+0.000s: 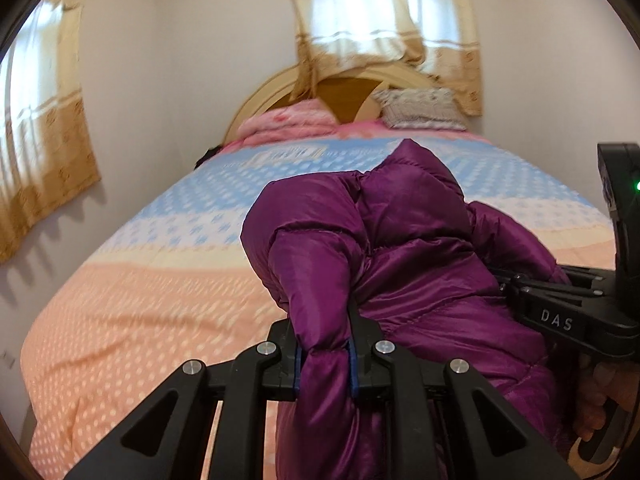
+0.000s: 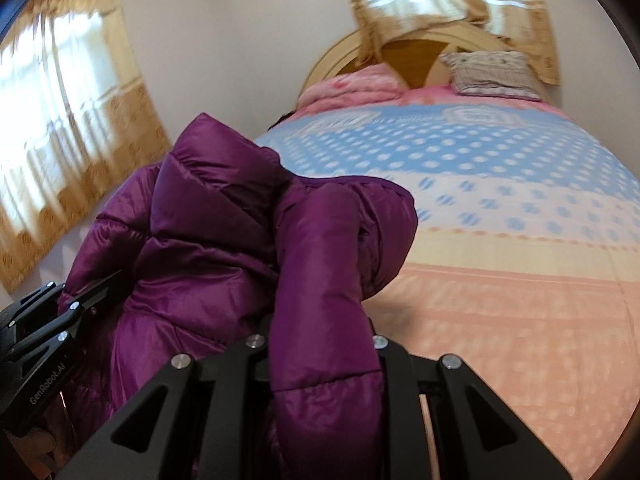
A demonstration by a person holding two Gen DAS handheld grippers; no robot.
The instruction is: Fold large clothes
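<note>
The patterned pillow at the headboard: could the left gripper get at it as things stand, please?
Probably not. The left gripper is shut on the purple puffer jacket, and the patterned pillow lies at the bed's far end; the bulky jacket hangs between them.

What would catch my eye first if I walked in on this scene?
The shiny purple puffer jacket, bunched up and held above the near end of the bed. The left gripper and the right gripper each pinch a fold of it. Beyond it lie a pink quilt and a patterned pillow at the headboard.
</note>
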